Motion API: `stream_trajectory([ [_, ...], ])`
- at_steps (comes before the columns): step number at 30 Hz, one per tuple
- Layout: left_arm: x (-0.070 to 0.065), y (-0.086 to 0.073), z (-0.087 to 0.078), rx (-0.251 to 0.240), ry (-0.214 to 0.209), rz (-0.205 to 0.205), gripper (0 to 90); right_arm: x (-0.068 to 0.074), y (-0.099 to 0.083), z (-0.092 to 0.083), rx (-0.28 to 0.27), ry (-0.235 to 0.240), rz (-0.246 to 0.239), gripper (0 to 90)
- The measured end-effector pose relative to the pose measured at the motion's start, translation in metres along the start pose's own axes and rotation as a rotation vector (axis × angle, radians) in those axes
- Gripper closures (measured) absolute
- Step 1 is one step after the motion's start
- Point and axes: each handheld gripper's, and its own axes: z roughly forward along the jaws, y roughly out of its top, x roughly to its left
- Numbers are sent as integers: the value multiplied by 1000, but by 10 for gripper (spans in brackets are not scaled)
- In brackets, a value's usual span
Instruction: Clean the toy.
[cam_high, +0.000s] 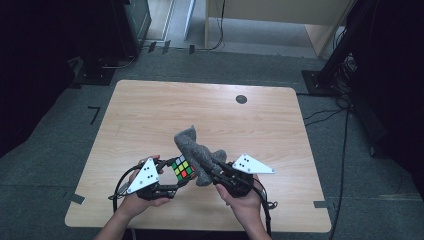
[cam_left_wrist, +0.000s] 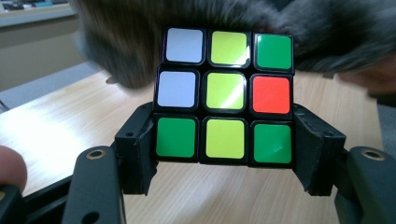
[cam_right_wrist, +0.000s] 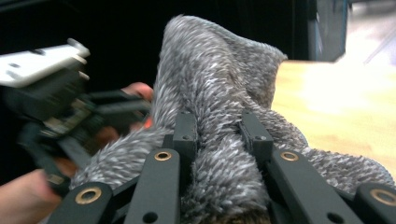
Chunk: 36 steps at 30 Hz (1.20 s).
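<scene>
Wooden table (cam_high: 150, 110), grey carpet (cam_high: 50, 165), dark room

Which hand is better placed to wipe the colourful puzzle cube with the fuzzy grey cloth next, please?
Right, probably: the right gripper pinches the fuzzy grey cloth beside the colourful puzzle cube, which the left gripper clamps.

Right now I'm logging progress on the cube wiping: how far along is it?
Done: both things are picked up. The left gripper is clamped on the puzzle cube, and the right gripper is shut on the grey fuzzy cloth. In hand: the cloth is bunched against the cube's far side, above the wooden table. Left: probably the remaining faces, then setting both down; how many faces are wiped cannot be told.
</scene>
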Motion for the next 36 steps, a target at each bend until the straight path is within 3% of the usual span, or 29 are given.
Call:
stream_trajectory([
  [2, 0, -1, 0, 5, 3, 1, 344, -7, -4, 2, 13, -17, 18, 735],
  [4, 1, -2, 1, 12, 6, 3, 345, -14, -6, 3, 54, -80, -7, 737],
  [7, 0, -4, 3, 24, 17, 17, 345, -21, -7, 2, 84, -135, 4, 738],
  [9, 0, -5, 4, 35, 22, 21, 345, -19, -5, -2, 51, -128, 1, 737],
  [12, -1, -5, 7, 51, 28, 28, 345, -5, 4, -7, -16, -57, -18, 736],
  [14, -3, -6, 8, 60, 31, 36, 344, 7, 6, -5, -16, 6, -40, 733],
  [15, -3, -5, 8, 60, 31, 37, 345, 13, 6, -3, -1, 15, -61, 734],
  [17, -4, -4, 8, 71, 41, 43, 345, 16, 2, 3, 38, -14, -105, 733],
  [18, -3, -4, 8, 81, 49, 47, 345, 13, -1, 4, 31, -12, -92, 733],
  [19, -2, -4, 8, 80, 52, 42, 345, 6, -2, 5, 48, -23, -49, 734],
  [20, -1, -4, 8, 80, 57, 33, 345, 2, -3, 6, 71, -74, -47, 735],
  [21, 0, -3, 8, 91, 72, 25, 345, -1, -4, 5, 92, -140, -69, 736],
  [22, 1, -1, 10, 120, 85, 25, 345, -1, -3, 3, 97, -176, -92, 736],
  [24, -2, 2, 17, 222, 113, 48, 345, 7, -1, 1, 68, -177, -155, 734],
  [26, -8, 3, 25, 324, 168, 93, 344, 27, 1, 5, 66, -158, -297, 730],
  [28, -14, 6, 31, 357, 180, 83, 345, 46, -5, 15, 119, -160, -466, 724],
  [30, -19, 8, 35, 374, 190, 90, 345, 56, -16, 28, 211, -189, -557, 724],
  [31, -21, 7, 35, 391, 207, 114, 345, 57, -21, 32, 233, -206, -580, 725],
  [34, -19, 6, 34, 381, 188, 95, 346, 47, -21, 30, 222, -208, -561, 731],
  [36, -18, 5, 34, 380, 194, 98, 346, 37, -16, 26, 213, -304, -556, 732],
])
